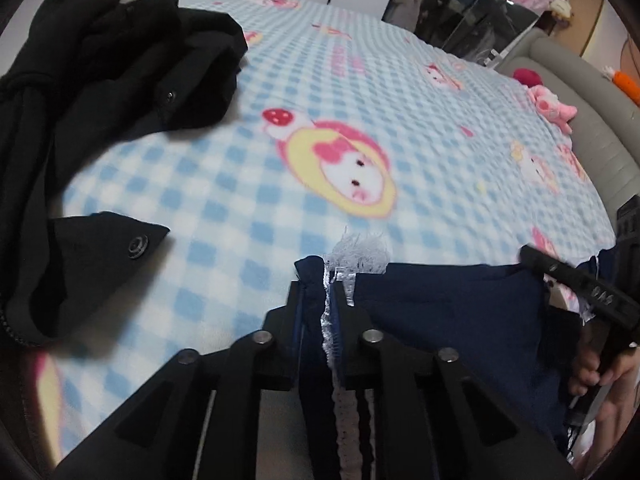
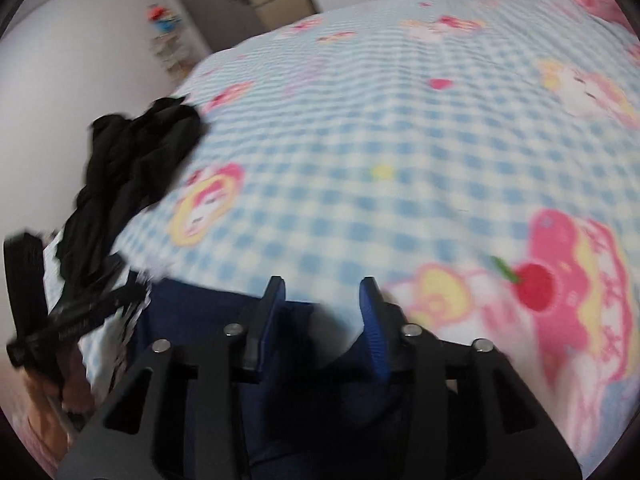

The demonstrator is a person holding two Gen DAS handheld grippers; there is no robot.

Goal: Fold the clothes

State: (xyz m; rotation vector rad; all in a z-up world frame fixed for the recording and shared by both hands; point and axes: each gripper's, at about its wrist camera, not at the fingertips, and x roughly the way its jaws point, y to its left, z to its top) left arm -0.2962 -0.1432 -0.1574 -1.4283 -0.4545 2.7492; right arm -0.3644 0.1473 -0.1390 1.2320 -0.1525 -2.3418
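The left tool [image 1: 326, 280] is pinched narrow on the corner of a navy blue fabric garment [image 1: 460, 312] edged with white lace trim [image 1: 360, 248]; the lace and a strip of the hem run down between its two black fingers. In the left wrist view the garment stretches from the tool toward 3 o'clock, its upper edge pulled fairly straight above the bed's blue-and-white checked fleece blanket [image 1: 248, 184] printed with pink cartoon figures. At the 3 o'clock rim of that view the right tool [image 1: 560, 272] reaches the garment's far corner, with the person's hand [image 1: 600, 376] on its handle below. In the right wrist view the right tool [image 2: 322, 292] stands wide, its blue-padded fingers well apart with the navy garment [image 2: 192, 308] bunched between and below them; blur hides whether the pads touch the cloth. The left tool [image 2: 84, 320] shows at 9 o'clock there, blurred. A crumpled black garment with metal snap buttons [image 1: 120, 80] lies on the blanket at 10 o'clock in the left view, near the bed's edge and apart from the navy piece. A pink plush toy [image 1: 554, 106] rests by the grey padded headboard [image 1: 576, 92] at 2 o'clock.
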